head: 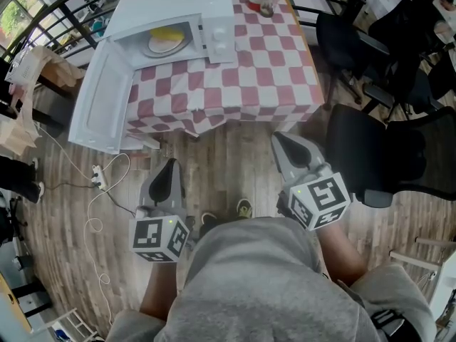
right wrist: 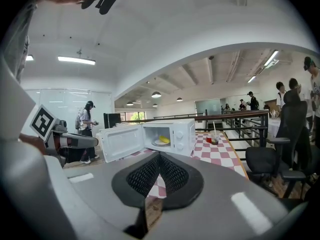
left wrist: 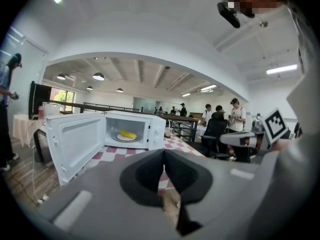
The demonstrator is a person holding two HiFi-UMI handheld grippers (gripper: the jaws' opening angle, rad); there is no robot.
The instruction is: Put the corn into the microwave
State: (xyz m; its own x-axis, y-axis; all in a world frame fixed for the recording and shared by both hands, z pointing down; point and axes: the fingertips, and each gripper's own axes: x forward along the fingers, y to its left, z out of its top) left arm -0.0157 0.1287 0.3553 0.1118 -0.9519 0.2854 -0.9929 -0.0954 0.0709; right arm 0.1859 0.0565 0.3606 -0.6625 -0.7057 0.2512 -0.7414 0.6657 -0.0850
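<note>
Seen from above, a person (head: 256,276) stands back from a checked table (head: 271,70), holding 2 grippers; the left gripper (head: 169,165) and the right gripper (head: 283,141) each have their jaws pressed fully together, with nothing between them. The corn (head: 165,34) already lies on a plate (head: 151,48) inside the white microwave (head: 182,2), whose door (head: 100,98) hangs wide open past the table edge. Likely risks: the door may be left open; a closed gripper pushing it too hard could slide the microwave; a cable (head: 100,212) on the floor (head: 235,162) could catch a foot on stepping in.
</note>
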